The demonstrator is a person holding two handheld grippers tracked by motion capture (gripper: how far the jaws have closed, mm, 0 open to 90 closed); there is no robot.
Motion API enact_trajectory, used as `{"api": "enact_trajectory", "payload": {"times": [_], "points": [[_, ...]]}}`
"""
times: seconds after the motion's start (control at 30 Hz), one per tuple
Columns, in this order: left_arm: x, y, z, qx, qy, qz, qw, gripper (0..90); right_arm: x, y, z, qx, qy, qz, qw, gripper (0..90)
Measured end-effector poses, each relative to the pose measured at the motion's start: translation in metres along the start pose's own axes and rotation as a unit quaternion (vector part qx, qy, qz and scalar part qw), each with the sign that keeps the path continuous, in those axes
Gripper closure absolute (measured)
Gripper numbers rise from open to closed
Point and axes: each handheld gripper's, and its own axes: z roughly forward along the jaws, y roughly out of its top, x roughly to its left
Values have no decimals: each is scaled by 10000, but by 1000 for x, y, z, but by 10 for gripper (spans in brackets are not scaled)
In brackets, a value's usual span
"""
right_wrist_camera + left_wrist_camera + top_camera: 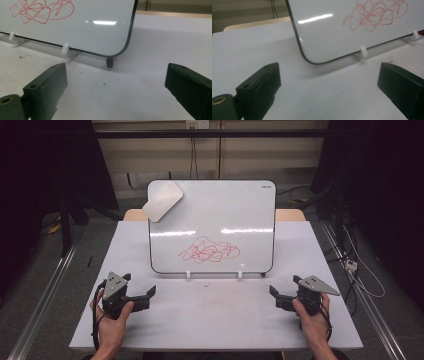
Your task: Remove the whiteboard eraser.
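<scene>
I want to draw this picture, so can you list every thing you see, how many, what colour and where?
whiteboard: one, white with dark rim, standing at the middle of the table
scribble: one, red, low on the whiteboard
eraser: one, pale grey, on the whiteboard's top left corner
clips: two, white, under the whiteboard's bottom edge
table: one, white, under everything
left hand-held gripper: one, black, near left, open, holding nothing
right hand-held gripper: one, black, near right, open, holding nothing

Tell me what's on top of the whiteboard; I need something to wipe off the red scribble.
A white eraser sits on the whiteboard, at its upper left corner, overhanging the edge. Its underside is hidden.
</scene>
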Motion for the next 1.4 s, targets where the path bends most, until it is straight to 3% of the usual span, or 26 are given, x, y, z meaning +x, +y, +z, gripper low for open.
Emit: {"api": "enact_trajectory", "payload": {"times": [0.2, 0.43, 0.57, 0.67, 0.77, 0.87, 0.97, 1.03, 1.1, 1.13, 1.27, 1.4], "points": [[3, 2, 4, 280, -89, -97, 9995, 55, 0, 0, 2, 31, 47, 20, 10000, 42], [9, 15, 2, 98, -69, -12, 9999, 60, 0, 0, 6, 115, 9, -73, 9999, 46], [16, 33, 8, -6, -153, 42, 9999, 91, 0, -1, 6, 156, 8, -31, 9999, 46], [19, 51, 13, -3, -160, 281, 9995, 88, 1, -1, 4, 150, -9, -48, 9999, 46], [23, 67, 21, -5, -261, 281, 9993, 88, 2, -1, 3, 128, 8, -43, 9999, 46], [28, 80, 27, -5, -89, 296, 9995, 88, 1, -1, 3, 127, 57, -32, 9999, 46], [30, 93, 30, -7, -43, 332, 9994, 98, -1, -2, 3, 121, 97, 19, 9999, 47], [31, 102, 31, -28, -290, 425, 9987, 97, -3, -2, 3, 125, 92, 31, 9999, 47], [30, 110, 32, -43, -288, 544, 9981, 63, -4, -2, 3, 111, 105, 33, 9999, 47], [28, 114, 32, -143, -292, 613, 9976, 66, -4, -2, 4, 118, 102, 31, 9999, 47], [24, 127, 36, -124, -324, 924, 9951, 79, -1, -1, 5, 115, 123, 6, 9999, 48], [25, 137, 43, -137, -247, 1078, 9938, 78, 2, 0, 7, 154, 149, -32, 9998, 48]]}}
